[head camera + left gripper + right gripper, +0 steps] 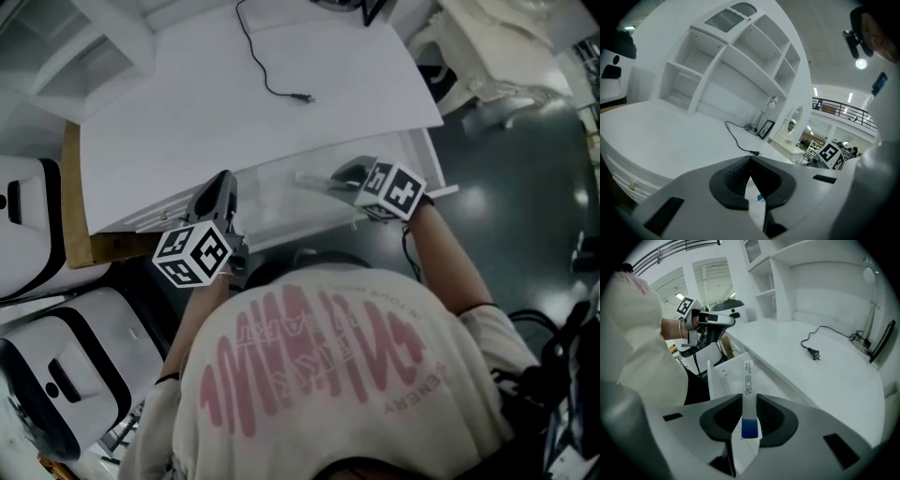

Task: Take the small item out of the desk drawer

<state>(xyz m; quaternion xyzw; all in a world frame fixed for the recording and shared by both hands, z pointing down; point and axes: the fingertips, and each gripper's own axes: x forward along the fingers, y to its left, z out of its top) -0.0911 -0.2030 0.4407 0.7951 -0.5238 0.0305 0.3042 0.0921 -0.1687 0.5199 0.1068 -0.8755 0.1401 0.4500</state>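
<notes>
My right gripper (749, 397) is shut on a slim white packet with a blue end (747, 380), which sticks out forward past the pads. Below it is the open white desk drawer (717, 376). In the head view the same gripper (339, 174) hovers over the right part of the drawer (281, 225), with the packet (312, 181) pointing left. My left gripper (223, 186) is at the drawer's left end by the desk edge. Its jaws (750, 159) are closed together with nothing between them, and it looks across the white desktop (670, 131).
A black cable with a plug (279, 89) lies on the desktop (206, 112). A white shelf unit (726, 61) stands at the back of the desk. White cases (37, 234) sit on the floor at left and a pale chair (487, 56) at upper right.
</notes>
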